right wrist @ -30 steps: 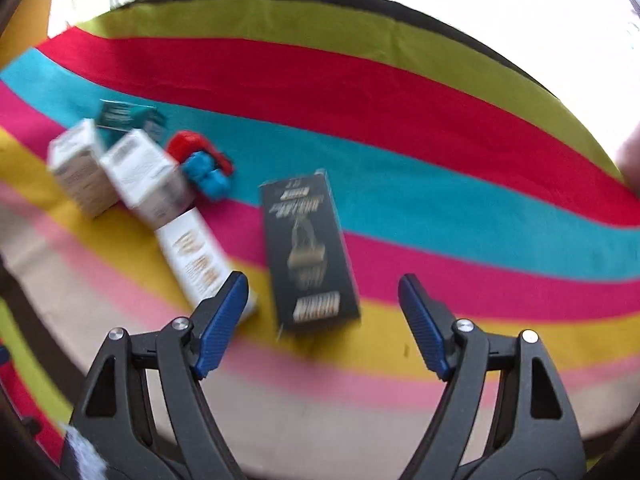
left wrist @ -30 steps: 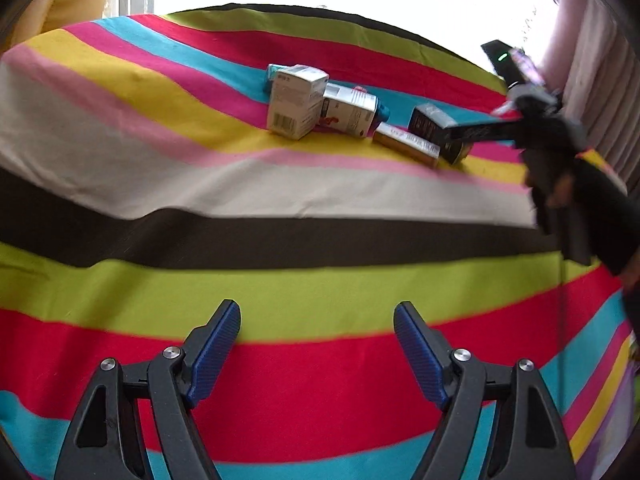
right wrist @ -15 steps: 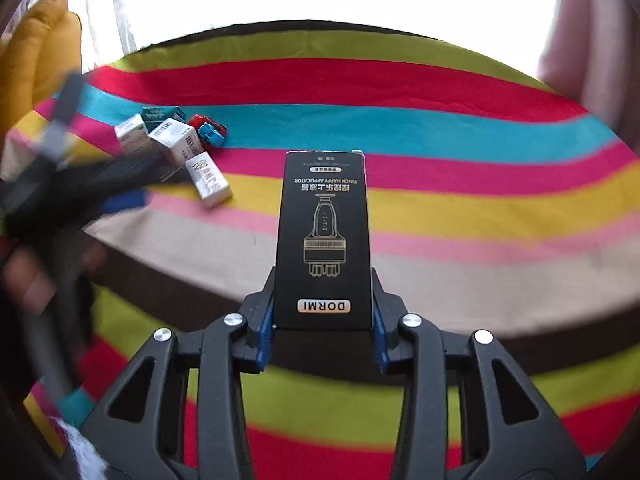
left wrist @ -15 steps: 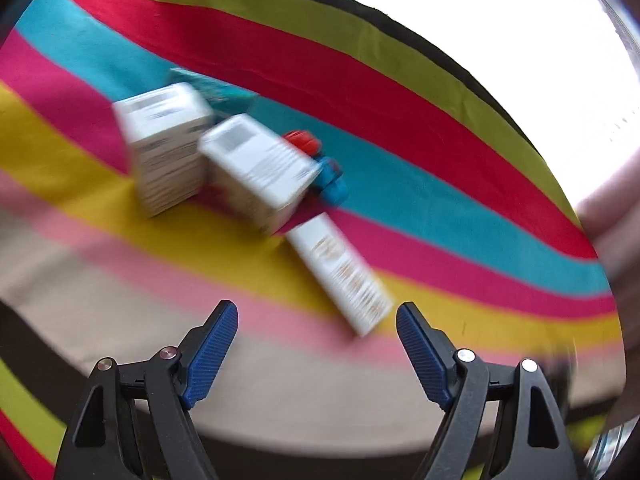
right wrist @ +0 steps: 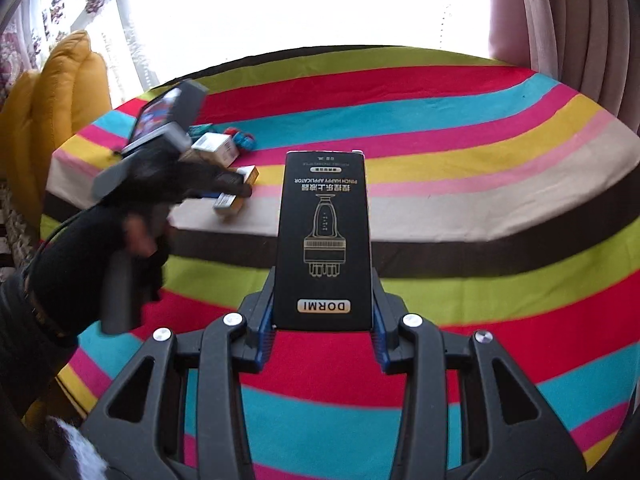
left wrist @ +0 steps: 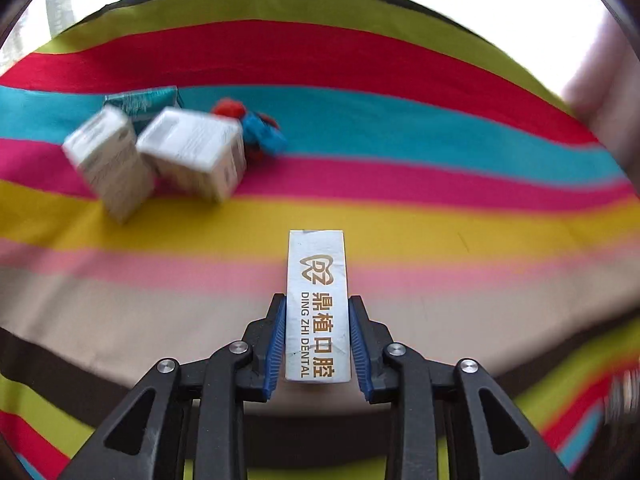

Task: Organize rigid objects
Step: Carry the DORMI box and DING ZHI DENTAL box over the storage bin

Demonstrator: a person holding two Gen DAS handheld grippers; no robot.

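Striped cloth (left wrist: 440,224) carries 2 loose cartons (left wrist: 152,156) while the left gripper (left wrist: 318,340) finishes closing on a white dental box (left wrist: 318,304) and the right gripper (right wrist: 322,320) pinches a black box (right wrist: 324,240), so both pickups look done and placement comes next.

A home room: a surface under a bright striped cloth (right wrist: 460,184), pink curtains (right wrist: 560,20), a sunlit window (right wrist: 300,0) and a yellow cushion (right wrist: 60,92).
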